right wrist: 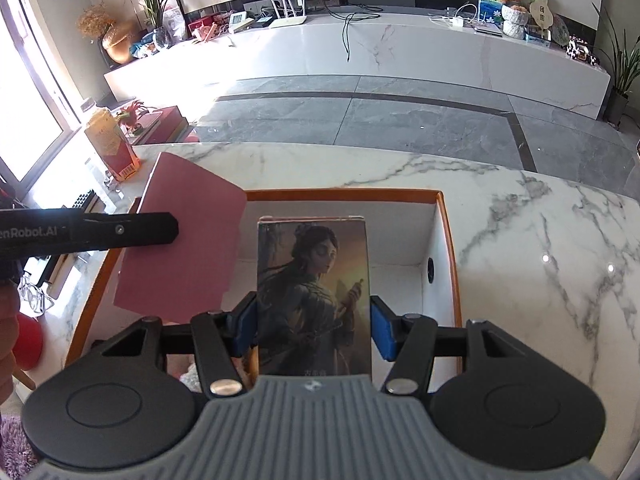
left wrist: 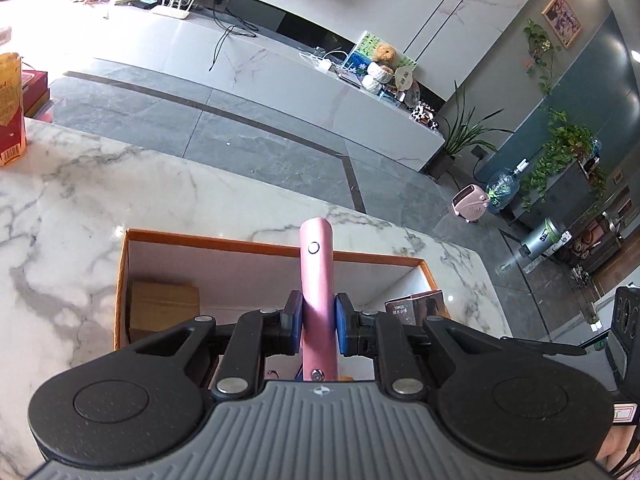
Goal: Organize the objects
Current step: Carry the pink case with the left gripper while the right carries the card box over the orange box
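My left gripper point(left wrist: 318, 320) is shut on a flat pink case point(left wrist: 316, 264), seen edge-on with a round snap on it. It hangs over an orange-rimmed white box point(left wrist: 224, 240) on the marble table. In the right wrist view the same pink case point(right wrist: 180, 240) shows broadside over the box's left side, with a black left-gripper finger point(right wrist: 120, 230) across it. My right gripper point(right wrist: 314, 320) is shut on a small carton printed with a painted figure point(right wrist: 314, 280), held above the orange-rimmed box point(right wrist: 344, 194). That carton point(left wrist: 416, 304) also shows in the left wrist view.
A brown cardboard box point(left wrist: 164, 304) lies inside the white box at its left. A red and yellow carton point(right wrist: 112, 148) stands at the table's far left corner. Glasses point(right wrist: 34, 300) and a keyboard lie left of the box. Bare marble point(right wrist: 540, 240) stretches to the right.
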`<state>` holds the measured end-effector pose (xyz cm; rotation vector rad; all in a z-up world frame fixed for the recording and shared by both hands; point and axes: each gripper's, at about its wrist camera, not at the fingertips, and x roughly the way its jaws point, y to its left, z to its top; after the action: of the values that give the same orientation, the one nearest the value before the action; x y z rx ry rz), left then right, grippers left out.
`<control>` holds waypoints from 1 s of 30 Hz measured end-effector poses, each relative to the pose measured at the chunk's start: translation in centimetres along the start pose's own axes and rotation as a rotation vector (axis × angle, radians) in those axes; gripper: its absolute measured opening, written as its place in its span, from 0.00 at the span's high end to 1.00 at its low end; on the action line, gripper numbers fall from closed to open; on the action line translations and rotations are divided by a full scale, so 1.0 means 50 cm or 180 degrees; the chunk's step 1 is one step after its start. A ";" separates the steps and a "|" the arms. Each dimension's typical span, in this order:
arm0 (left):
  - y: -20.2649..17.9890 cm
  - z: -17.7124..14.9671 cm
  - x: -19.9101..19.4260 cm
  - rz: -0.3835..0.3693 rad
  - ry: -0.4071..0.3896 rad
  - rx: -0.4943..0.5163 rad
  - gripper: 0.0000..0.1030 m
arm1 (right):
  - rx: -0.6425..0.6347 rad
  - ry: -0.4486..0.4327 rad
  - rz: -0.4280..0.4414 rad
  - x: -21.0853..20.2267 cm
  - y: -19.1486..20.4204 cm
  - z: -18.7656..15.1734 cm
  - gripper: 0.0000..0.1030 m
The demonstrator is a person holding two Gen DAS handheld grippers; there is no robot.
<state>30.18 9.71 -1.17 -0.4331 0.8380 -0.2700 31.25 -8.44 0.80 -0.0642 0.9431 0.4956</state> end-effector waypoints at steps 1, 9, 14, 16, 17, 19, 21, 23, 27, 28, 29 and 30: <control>0.004 -0.002 0.008 -0.0010 0.0017 0.0007 0.81 | 0.0002 0.0018 -0.0007 0.009 -0.003 0.000 0.43; -0.068 0.013 0.024 0.0235 0.0115 0.1124 0.81 | -0.0026 0.0086 -0.0083 0.050 -0.021 -0.001 0.43; -0.153 -0.033 0.042 0.0653 0.0317 0.2411 0.81 | 0.0088 0.0130 -0.0093 0.070 -0.029 -0.002 0.43; -0.176 -0.060 0.056 0.0818 0.0383 0.2902 0.81 | 0.0089 0.0147 -0.0101 0.077 -0.030 -0.004 0.43; -0.185 -0.076 0.064 0.0880 0.0417 0.3141 0.81 | 0.0086 0.0155 -0.0103 0.079 -0.030 -0.004 0.43; -0.199 -0.107 0.080 0.0985 0.0489 0.3620 0.81 | 0.0075 0.0166 -0.0105 0.081 -0.032 -0.007 0.43; -0.206 -0.138 0.097 0.1051 0.0577 0.4035 0.81 | 0.0064 0.0176 -0.0116 0.082 -0.034 -0.006 0.43; -0.202 -0.159 0.117 0.1104 0.0644 0.4393 0.81 | 0.0074 0.0183 -0.0124 0.082 -0.036 -0.006 0.43; -0.187 -0.195 0.142 0.1135 0.0743 0.4861 0.81 | 0.0080 0.0207 -0.0147 0.088 -0.042 -0.009 0.43; -0.182 -0.203 0.145 0.1121 0.0742 0.4973 0.81 | 0.0075 0.0217 -0.0152 0.090 -0.043 -0.010 0.43; -0.179 -0.211 0.150 0.1106 0.0752 0.5052 0.81 | 0.0071 0.0225 -0.0157 0.091 -0.044 -0.010 0.43; -0.175 -0.214 0.155 0.1090 0.0780 0.5085 0.81 | 0.0046 0.0218 -0.0170 0.091 -0.042 -0.012 0.43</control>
<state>26.45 -3.89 -8.45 1.2406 0.6814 -0.5794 33.91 -8.71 -3.48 -0.0935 1.0094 0.4393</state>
